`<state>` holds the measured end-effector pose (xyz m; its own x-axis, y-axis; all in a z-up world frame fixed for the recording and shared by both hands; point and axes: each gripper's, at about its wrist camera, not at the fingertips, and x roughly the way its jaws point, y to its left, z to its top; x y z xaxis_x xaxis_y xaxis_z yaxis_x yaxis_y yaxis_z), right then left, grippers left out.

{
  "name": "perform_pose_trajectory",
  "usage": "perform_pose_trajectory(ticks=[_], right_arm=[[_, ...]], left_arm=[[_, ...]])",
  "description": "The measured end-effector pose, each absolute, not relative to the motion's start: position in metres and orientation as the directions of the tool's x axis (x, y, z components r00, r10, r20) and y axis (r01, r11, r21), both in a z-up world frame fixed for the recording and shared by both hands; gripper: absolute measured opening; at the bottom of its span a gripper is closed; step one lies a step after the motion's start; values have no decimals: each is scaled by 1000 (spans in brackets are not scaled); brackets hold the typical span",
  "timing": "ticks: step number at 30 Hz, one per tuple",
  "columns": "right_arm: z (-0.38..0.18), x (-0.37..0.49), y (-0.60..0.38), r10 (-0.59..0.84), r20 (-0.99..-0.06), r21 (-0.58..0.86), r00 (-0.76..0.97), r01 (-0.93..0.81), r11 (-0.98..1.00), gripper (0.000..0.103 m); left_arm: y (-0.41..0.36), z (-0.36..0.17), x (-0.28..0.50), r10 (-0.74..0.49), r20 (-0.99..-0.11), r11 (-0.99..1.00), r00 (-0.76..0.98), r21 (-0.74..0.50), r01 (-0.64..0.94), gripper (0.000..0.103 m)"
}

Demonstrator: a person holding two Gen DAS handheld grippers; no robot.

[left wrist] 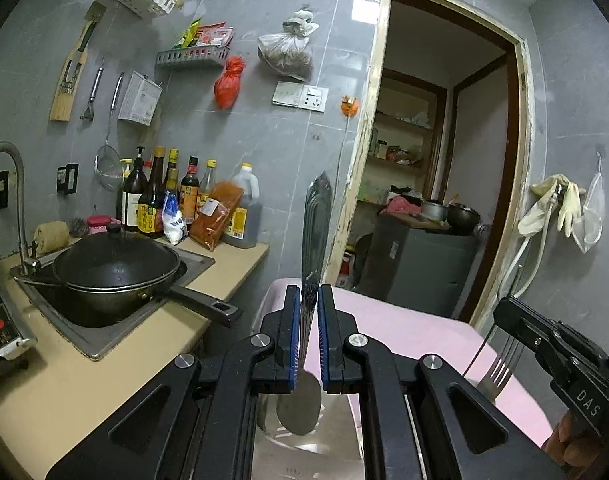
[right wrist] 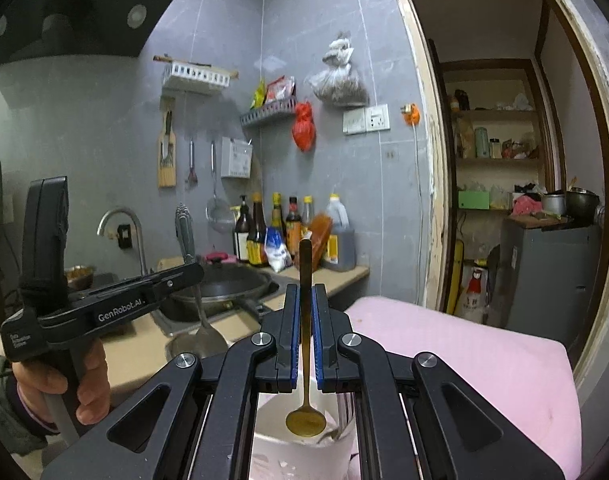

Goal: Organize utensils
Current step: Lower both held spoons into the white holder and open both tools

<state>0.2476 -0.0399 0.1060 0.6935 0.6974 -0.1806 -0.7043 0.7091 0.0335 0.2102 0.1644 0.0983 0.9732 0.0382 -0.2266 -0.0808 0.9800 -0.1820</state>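
Note:
My left gripper [left wrist: 309, 292] is shut on a silver spoon [left wrist: 316, 216], which stands upright with its patterned handle up and its bowl hanging over a shiny metal container [left wrist: 304, 452]. My right gripper [right wrist: 305, 292] is shut on a thin gold spoon [right wrist: 305, 420], also handle up, with its bowl hanging just above a white cup [right wrist: 300, 456]. Fork tines [right wrist: 344, 412] stick up inside that cup. The right gripper [left wrist: 504, 308] also shows at the right edge of the left wrist view, above a fork [left wrist: 502, 364]. In the right wrist view, a hand holds the left gripper [right wrist: 196, 272] with its silver spoon [right wrist: 188, 236].
Both containers stand on a pink-covered surface [right wrist: 484, 360]. To the left is a beige counter [left wrist: 64, 384] with a sink [left wrist: 104, 340] holding a lidded black wok [left wrist: 116, 268], beside a faucet [left wrist: 12, 184] and sauce bottles [left wrist: 176, 200]. An open doorway [left wrist: 436, 160] lies behind.

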Motion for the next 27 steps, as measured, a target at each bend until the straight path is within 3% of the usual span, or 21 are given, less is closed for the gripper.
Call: perform_pose_trajectory(ticks=[5,13,16,18,21,23,26,27], right_arm=[[99,249,-38,695,-204,24,690,-706,708,4],[98,245,-39,696,-200,14,690,-708,706,6],[99,240,-42,700,-183,11,690,-711,703,10],[102,237,-46,704,-163,17,691,-712,702,20],[109,232,-55,704,-128,28,699,-707,707,23],[115,229,-60,695,-112,25,710,-697,717,26],[122,225,-74,678,-84,30,731,-678,735,47],[124,223,-79,671,-75,34,738,-670,741,49]], left_arm=[[153,93,210,44,-227,988,973,-134,-76,6],[157,91,208,-2,-261,984,965,-174,-45,7],[156,95,204,-12,-260,983,966,-181,-36,7],[153,99,201,-26,-263,983,964,-182,-23,8],[149,105,197,-51,-266,982,963,-186,0,10],[144,108,192,-64,-260,983,964,-185,15,18],[137,111,184,-84,-238,979,968,-200,36,37],[134,113,182,-92,-230,978,969,-206,44,37]])
